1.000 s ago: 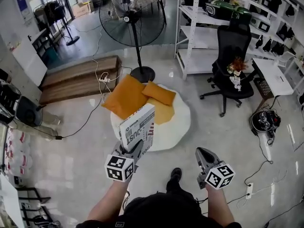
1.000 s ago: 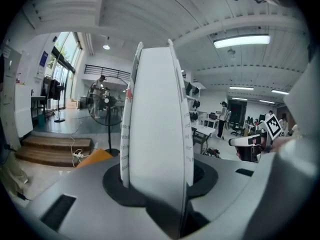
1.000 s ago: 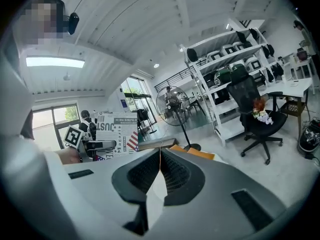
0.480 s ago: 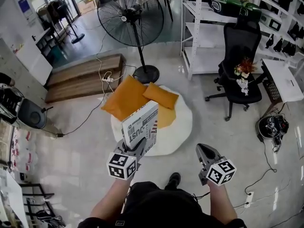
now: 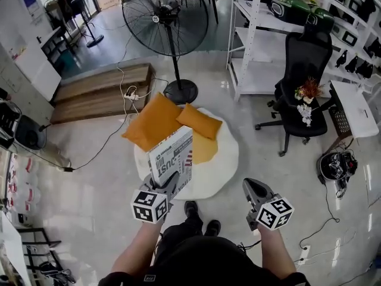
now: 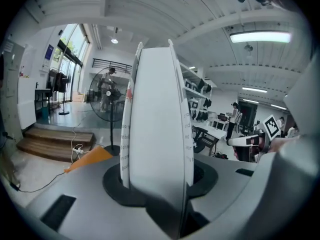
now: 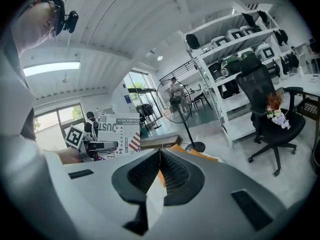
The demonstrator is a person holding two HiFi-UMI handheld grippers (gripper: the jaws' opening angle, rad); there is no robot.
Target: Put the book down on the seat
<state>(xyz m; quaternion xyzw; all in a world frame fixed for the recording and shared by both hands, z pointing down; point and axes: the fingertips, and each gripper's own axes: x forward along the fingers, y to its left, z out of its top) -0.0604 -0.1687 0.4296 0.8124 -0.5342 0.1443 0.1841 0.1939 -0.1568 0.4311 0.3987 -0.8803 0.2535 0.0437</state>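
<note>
My left gripper point(image 5: 167, 187) is shut on a white book point(image 5: 172, 159) with dark lettering and holds it upright by its lower edge. The book hangs above the near left part of the round white seat point(image 5: 221, 160) on the floor. Two orange cushions point(image 5: 153, 122) point(image 5: 199, 121) lie on the seat's far side. In the left gripper view the book point(image 6: 157, 129) stands edge-on between the jaws of the left gripper point(image 6: 156, 186). My right gripper point(image 5: 252, 188) hovers to the right of the seat, shut and empty. From the right gripper point(image 7: 159, 159) the book point(image 7: 119, 130) shows at the left.
A tall standing fan point(image 5: 167, 20) is behind the seat. A black office chair point(image 5: 301, 88) with flowers and white shelving point(image 5: 257, 37) are at the right. Low wooden steps point(image 5: 95, 92) and floor cables point(image 5: 107, 145) lie at the left. The person's feet point(image 5: 200, 217) are just before the seat.
The person has stepped a little closer, and both feet now show near the seat's front. The book stays upright in the left gripper; the right gripper keeps its place.
</note>
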